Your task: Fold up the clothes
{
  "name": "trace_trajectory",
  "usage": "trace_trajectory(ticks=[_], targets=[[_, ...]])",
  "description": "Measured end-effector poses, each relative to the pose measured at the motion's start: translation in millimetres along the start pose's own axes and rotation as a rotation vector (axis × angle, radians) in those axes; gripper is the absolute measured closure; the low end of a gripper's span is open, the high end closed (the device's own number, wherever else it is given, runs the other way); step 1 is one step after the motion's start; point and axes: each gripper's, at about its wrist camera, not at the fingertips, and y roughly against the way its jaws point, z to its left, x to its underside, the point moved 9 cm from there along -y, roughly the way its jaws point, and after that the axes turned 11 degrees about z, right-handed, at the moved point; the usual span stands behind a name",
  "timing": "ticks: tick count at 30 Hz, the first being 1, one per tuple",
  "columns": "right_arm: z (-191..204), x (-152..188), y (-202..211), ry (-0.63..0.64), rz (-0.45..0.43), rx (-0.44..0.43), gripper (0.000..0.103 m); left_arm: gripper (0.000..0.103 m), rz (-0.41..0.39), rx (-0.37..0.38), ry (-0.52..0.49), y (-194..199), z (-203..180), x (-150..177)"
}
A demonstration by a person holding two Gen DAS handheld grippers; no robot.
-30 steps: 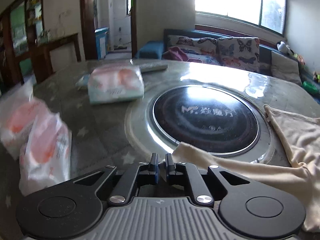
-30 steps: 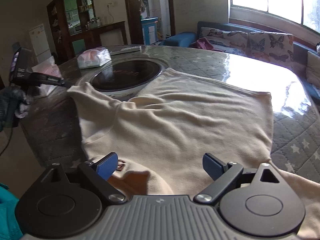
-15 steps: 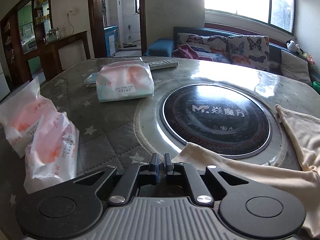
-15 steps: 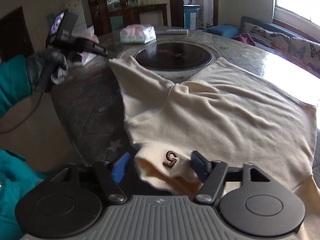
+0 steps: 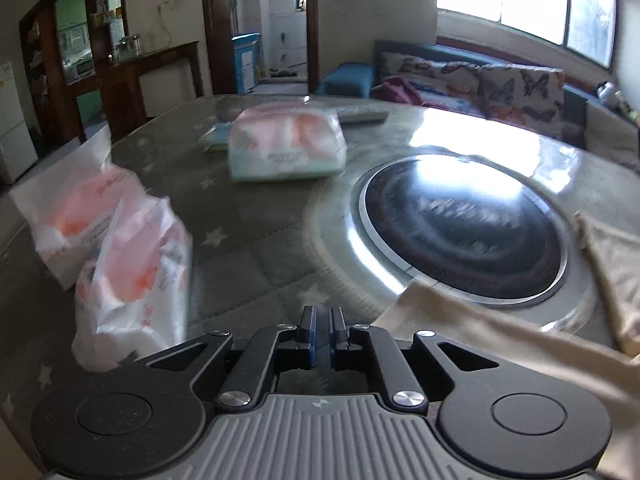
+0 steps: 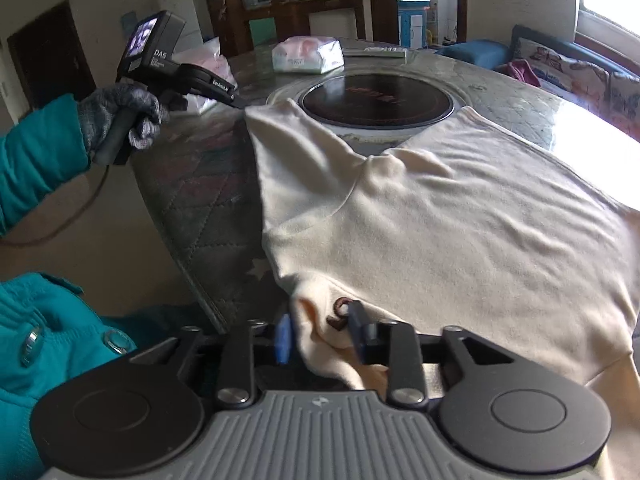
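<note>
So nearest the right wrist cam, the right gripper (image 6: 320, 338) is closing its jaws around a bunched bit of the cream shirt (image 6: 460, 232) at the table's near edge, the bit with a brown embroidered mark on it. The cloth sits between the blue pads, and I'd say they aren't fully pinching it yet.

The shirt itself lies spread on the round table (image 6: 200, 184), mostly flat with a few wrinkles, filling the view from 6 o'clock out to 3 o'clock. One sleeve runs up toward 11 o'clock, where the left gripper (image 6: 240, 105) is clenched on its tip. A gloved hand (image 6: 120, 116) with a teal sleeve holds that tool. In the left wrist cam those jaws are nearly shut, and the cloth lies just to the right of them, so the actual pinch isn't visible there.

Further out there's the black induction hob (image 6: 376, 100) set into the table at 12 o'clock, then tissue packs (image 5: 286, 144) beyond it.

My read: this is the grab stage, both corners getting secured before the first fold. Next move needs the right grip firm, then both ends lifted together and carried across the shirt without dragging.
</note>
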Motion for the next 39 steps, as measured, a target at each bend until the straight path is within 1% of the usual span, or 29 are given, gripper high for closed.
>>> trace_trajectory(ticks=[3, 6, 8, 10, 13, 16, 18, 20, 21, 23, 28, 31, 34, 39], targets=[[-12.4, -6.8, 10.7, -0.042, -0.022, 0.000, 0.061, 0.096, -0.030, 0.093, -0.064, 12.9, -34.2, -8.8], [-29.4, -12.2, 20.4, -0.090, -0.051, 0.019, 0.061, 0.096, -0.035, 0.223, -0.144, 21.4, -82.4, -10.9], [-50.3, -16.1, 29.5, -0.132, -0.080, 0.082, 0.061, 0.096, -0.025, 0.319, -0.205, 25.2, -117.9, -5.6], [-68.9, -18.0, 37.3, -0.176, -0.105, 0.128, 0.061, 0.096, -0.022, 0.391, -0.271, 30.5, -149.7, 4.1], [-97.8, -18.1, 46.2, -0.246, -0.132, 0.176, 0.060, 0.096, -0.023, 0.471, -0.359, 37.9, -189.1, 21.9], [-114.5, -14.8, 46.9, -0.292, -0.138, 0.201, 0.060, 0.096, -0.011, 0.524, -0.420, 39.0, -214.9, 40.0], [-119.6, -12.0, 44.0, -0.306, -0.134, 0.203, 0.060, 0.096, -0.002, 0.530, -0.441, 34.9, -223.4, 49.9], [-123.0, -9.1, 40.4, -0.315, -0.129, 0.205, 0.056, 0.097, 0.013, 0.520, -0.455, 28.4, -226.9, 57.8], [-123.4, -7.5, 39.1, -0.315, -0.126, 0.208, 0.054, 0.097, 0.031, 0.499, -0.454, 23.8, -225.3, 61.9], [-123.8, -4.7, 37.7, -0.312, -0.120, 0.212, 0.054, 0.098, 0.052, 0.506, -0.435, 19.0, -218.4, 65.8], [-135.9, -2.7, 39.8, -0.328, -0.128, 0.231, 0.054, 0.097, 0.086, 0.501, -0.407, 19.7, -208.5, 61.0], [-155.7, -4.5, 42.8, -0.368, -0.143, 0.254, 0.054, 0.096, 0.111, 0.529, -0.373, 23.6, -207.8, 53.8], [-175.2, -6.2, 43.0, -0.405, -0.150, 0.271, 0.054, 0.096, 0.100, 0.535, -0.376, 25.7, -211.9, 45.6], [-213.5, -15.1, 41.7, -0.465, -0.164, 0.306, 0.054, 0.096, 0.128, 0.503, -0.402, 12.8, -213.9, 43.3]])
